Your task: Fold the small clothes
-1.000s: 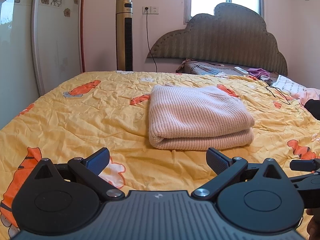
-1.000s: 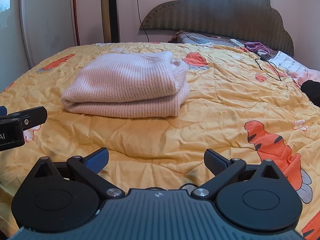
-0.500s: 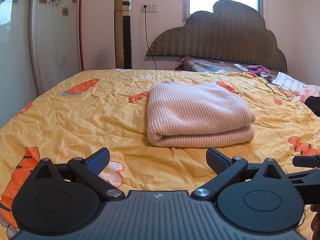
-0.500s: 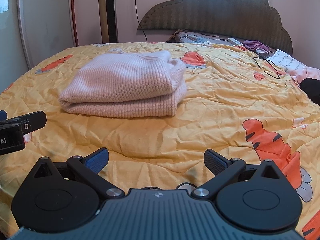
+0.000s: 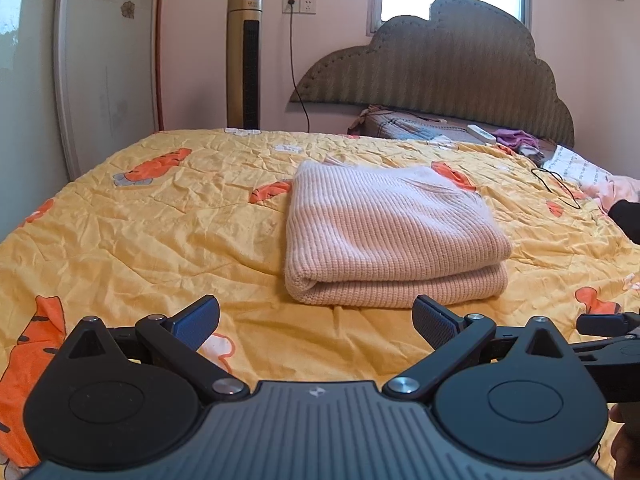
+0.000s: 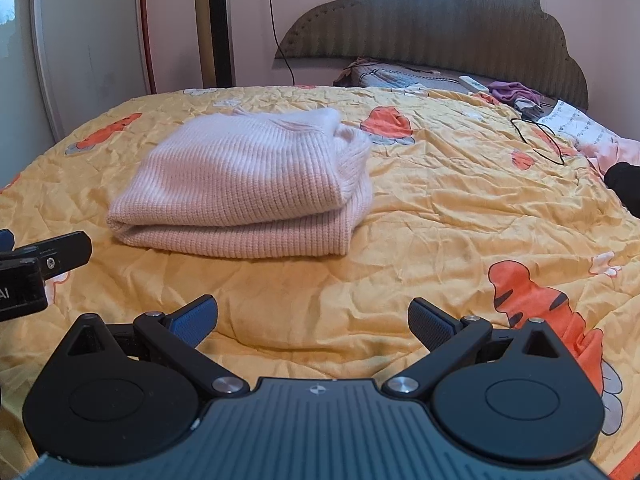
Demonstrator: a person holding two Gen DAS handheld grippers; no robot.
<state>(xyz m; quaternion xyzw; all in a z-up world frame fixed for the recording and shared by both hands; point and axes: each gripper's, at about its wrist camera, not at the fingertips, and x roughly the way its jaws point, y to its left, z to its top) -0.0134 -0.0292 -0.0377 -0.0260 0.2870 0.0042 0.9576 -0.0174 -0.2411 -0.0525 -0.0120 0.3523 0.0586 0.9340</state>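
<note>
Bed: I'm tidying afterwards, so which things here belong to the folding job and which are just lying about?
Job:
folded pink sweater
left tool, open
right tool, open

Lying about:
white remote
purple cloth
black cord

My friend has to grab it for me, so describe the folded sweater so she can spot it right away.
Start at the bed with the yellow quilt printed with orange cartoon animals, in front of the cloud-shaped headboard. Near the middle of the quilt lies the sweater, folded into a thick rectangle. It is the only pale pink ribbed knit there; the other clothes are bunched up by the headboard.
</note>
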